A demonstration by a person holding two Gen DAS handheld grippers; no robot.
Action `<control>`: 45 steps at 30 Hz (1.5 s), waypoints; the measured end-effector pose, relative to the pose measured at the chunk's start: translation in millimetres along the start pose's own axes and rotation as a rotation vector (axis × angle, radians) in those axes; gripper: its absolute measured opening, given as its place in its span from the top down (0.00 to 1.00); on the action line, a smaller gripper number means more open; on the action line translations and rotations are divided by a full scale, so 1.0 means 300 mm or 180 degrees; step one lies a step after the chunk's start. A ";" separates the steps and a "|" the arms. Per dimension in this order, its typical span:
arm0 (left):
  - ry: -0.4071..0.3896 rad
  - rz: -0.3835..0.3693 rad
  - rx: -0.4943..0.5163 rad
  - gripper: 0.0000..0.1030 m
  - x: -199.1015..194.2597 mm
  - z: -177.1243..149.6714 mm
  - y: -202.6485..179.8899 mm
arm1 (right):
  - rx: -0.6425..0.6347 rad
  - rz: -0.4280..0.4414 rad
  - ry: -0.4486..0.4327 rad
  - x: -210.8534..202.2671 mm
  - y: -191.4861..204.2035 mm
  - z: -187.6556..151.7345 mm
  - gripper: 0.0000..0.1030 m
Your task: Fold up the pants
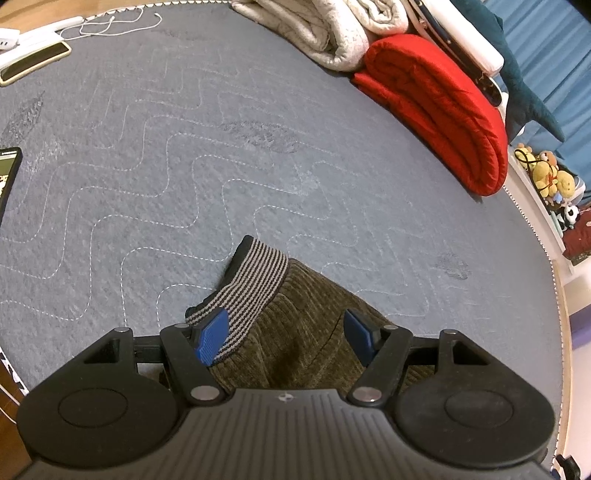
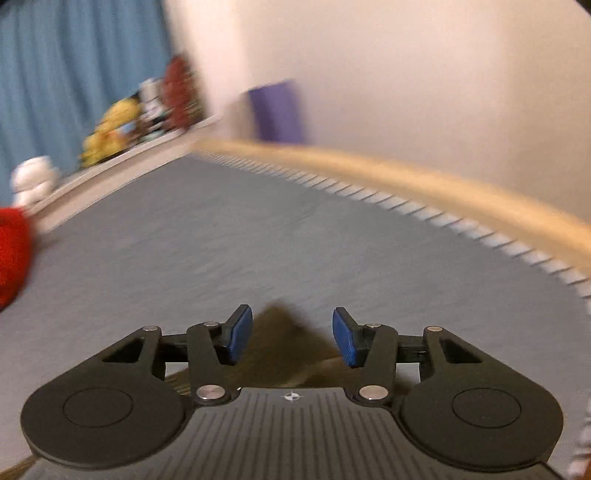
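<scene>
— What sort of place is this?
— A bedroom at home: a grey quilted mattress (image 1: 229, 155), rolled blankets (image 1: 332, 33) and a red duvet (image 1: 443, 110) at its edge.
— Anything else?
— Blue curtains (image 1: 546, 48), and plush toys (image 1: 550, 177) along a ledge.

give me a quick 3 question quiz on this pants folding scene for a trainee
1. True or false: the left gripper is shut on the striped waistband of the olive pants.
2. Multiple choice: what lies at the far right of the grey mattress in the left wrist view? A) a folded red quilt B) a laptop C) a basket
3. Fill in: in the right wrist view, a blurred corner of the pants shows between the open fingers of the right gripper, and the picture is ____ by motion.

Key: 1 false, it is open; 2 A, the red quilt; 3 blurred.
</scene>
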State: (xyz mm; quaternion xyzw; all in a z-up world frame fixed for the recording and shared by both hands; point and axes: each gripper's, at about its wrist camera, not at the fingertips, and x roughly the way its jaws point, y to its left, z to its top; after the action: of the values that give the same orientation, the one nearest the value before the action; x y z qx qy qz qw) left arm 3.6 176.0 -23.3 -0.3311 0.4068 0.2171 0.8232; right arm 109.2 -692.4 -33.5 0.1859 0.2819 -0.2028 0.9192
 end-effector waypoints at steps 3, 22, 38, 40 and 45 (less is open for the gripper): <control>0.0013 0.0037 0.0000 0.28 0.012 0.004 0.007 | -0.0041 0.0018 0.0296 0.117 0.060 -0.026 0.36; 0.0038 -0.0074 0.0401 0.28 0.021 0.028 0.003 | -0.0168 -0.0914 -0.0246 0.211 0.123 -0.025 0.69; 0.0449 -0.0025 0.0774 0.28 0.092 0.009 0.095 | -0.0758 0.1200 0.0015 -0.299 0.484 -0.035 0.39; 0.0482 -0.0034 0.0881 0.33 0.093 -0.012 0.096 | -0.1173 0.1567 0.0228 -0.372 0.583 -0.128 0.37; 0.0311 -0.0006 0.1232 0.64 0.054 -0.049 0.085 | -0.2602 0.2443 0.0551 -0.556 0.810 -0.451 0.37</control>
State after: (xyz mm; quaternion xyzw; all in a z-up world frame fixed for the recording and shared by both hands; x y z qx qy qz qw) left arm -10.7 184.3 -52.6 -0.1772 0.4801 0.1177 0.8510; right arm 38.8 -379.6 16.3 -0.0800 0.3241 0.2875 0.8977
